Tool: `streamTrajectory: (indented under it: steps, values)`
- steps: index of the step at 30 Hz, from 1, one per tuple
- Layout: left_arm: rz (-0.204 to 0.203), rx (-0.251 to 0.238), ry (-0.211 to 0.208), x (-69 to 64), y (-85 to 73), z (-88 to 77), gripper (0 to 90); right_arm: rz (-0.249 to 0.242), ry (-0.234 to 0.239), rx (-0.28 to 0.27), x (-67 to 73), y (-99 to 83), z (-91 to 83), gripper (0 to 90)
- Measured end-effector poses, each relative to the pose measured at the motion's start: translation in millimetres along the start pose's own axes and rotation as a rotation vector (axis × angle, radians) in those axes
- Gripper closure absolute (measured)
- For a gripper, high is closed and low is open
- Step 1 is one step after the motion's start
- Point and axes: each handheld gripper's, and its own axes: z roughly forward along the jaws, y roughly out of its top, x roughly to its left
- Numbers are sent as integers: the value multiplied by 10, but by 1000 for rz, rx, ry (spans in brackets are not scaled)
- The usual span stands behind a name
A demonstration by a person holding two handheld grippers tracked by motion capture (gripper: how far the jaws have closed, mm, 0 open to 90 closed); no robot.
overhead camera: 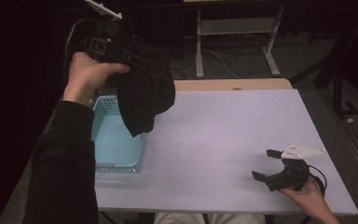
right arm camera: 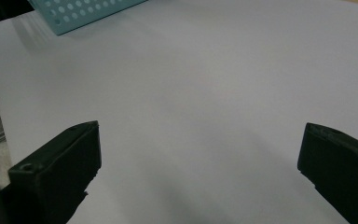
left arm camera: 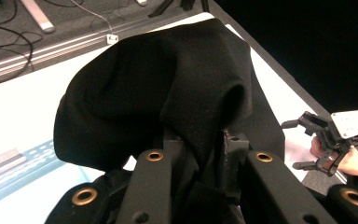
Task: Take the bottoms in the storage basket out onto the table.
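Your table [overhead camera: 242, 140] is the biggest thing here, a flat, smooth, pale top with a matte finish and a strip of wood along its far edge. At its left end sits a light blue basket [overhead camera: 103, 110], rigid plastic with rows of round holes through its walls and a bare floor.

Above that basket hangs the black cloth [overhead camera: 144, 93], lifted clear of the table and drooping in a heavy fold whose lowest tip dangles over the basket's right side. It is soft, limp and matte, with no stiffness at all: it takes whatever shape gravity gives it. Expect it to be light, not fragile, and to swing and drape when you move. Because it folds over itself, a pinch on a bunched ridge grips better than one on a single thin layer, and a hold near the top edge keeps the rest hanging straight.

Your left gripper [left arm camera: 200, 140] is doing just that, its jaws pressed together on a gathered fold of the cloth, which spills over and beyond them.

Your right gripper [overhead camera: 267, 164] rests low near the table's right front corner, jaws spread wide with nothing between them but bare tabletop.
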Motion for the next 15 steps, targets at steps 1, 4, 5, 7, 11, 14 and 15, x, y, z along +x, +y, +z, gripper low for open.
streamTrajectory:
  steps: [1,4,5,7,11,14,15]
  values:
    - [0,0,0,0,0,0,782,0,0,0,0,0,0,0]
    - [4,3,-14,-29,22,65,781,-1,0,0,0,0,1,0]
    - [6,4,-20,-37,29,87,782,-1,1,0,0,-1,1,0]
    - [11,8,-28,-59,42,130,781,0,1,-1,2,0,-1,0]
    - [18,7,-51,-100,66,200,781,2,1,-2,2,-1,-3,0]
    - [15,1,-67,-126,88,243,781,2,2,-2,3,-1,-2,0]
    - [16,-1,-71,-138,96,259,781,2,2,-2,3,-1,-2,0]
